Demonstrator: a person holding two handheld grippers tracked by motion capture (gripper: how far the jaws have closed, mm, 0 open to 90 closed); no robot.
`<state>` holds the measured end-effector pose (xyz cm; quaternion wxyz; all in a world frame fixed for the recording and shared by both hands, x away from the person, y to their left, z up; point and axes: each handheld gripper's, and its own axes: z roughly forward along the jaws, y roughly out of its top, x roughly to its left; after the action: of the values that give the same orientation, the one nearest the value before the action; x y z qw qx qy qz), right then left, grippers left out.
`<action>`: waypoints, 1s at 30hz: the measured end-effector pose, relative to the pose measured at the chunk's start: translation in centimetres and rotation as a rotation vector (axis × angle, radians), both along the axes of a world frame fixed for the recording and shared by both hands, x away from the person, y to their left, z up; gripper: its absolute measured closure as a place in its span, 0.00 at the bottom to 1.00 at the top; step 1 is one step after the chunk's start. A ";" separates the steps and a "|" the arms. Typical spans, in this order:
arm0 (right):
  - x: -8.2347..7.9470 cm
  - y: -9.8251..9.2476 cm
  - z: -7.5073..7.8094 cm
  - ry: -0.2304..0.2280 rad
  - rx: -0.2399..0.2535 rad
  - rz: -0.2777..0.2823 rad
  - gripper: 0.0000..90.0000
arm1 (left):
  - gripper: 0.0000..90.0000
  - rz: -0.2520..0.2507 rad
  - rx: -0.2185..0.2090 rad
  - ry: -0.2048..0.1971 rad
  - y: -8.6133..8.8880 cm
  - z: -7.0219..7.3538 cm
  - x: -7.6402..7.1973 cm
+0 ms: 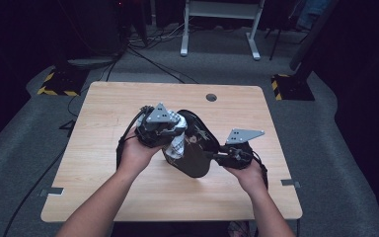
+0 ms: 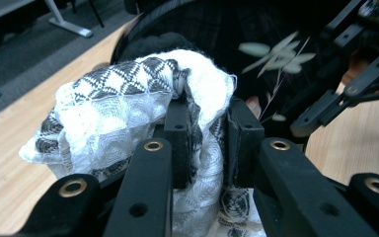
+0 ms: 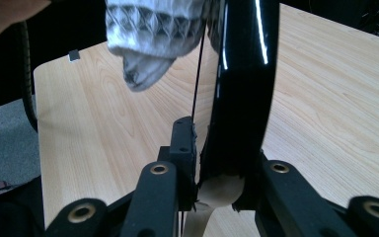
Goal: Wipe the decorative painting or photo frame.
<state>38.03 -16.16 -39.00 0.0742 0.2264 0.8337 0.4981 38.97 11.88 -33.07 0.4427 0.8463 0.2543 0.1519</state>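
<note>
A patterned black-and-white cloth is seen pinched between the pads of the left gripper, its jaws nearly closed on a fold of the fabric; in the high view the left gripper is held over the left, upper part of a black bag, with the cloth bunched at the bag's open mouth and partly hanging down its near side; in the left gripper view the dark interior of the bag lies directly beyond the cloth, so the cloth is judged to be on its way into the bag; the bag's long axis is seen to run from the far left toward the near right across the middle of the light wooden table; to the right, the right gripper is held at the bag's near right edge; in the right gripper view its jaws are closed on the glossy black rim of the bag, holding that rim up off the table, with the cloth hanging at the top left; the left gripper is the nearer to the opening; the coming move is judged to turn on pushing the cloth away from the left gripper, along the bag's long axis, while the right gripper keeps the mouth open.
</note>
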 end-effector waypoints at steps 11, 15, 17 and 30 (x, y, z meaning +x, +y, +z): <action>0.0 0.0 0.0 0.001 -0.003 0.005 0.85 | 0.84 -0.003 -0.002 -0.030 -0.2 2.1 0.0; 0.0 0.2 0.0 -0.002 -0.004 0.007 0.85 | 0.84 0.004 0.007 -0.030 0.3 1.8 0.0; 0.0 0.2 0.0 -0.001 -0.004 0.007 0.85 | 0.84 0.011 0.001 -0.024 0.5 1.4 0.2; -0.1 0.3 0.0 -0.001 -0.010 -0.005 0.84 | 0.84 0.017 -0.014 0.018 1.2 0.0 0.8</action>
<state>37.93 -15.82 -38.96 0.0769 0.2278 0.8357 0.4938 39.78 13.09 -33.04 0.4447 0.8424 0.2668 0.1462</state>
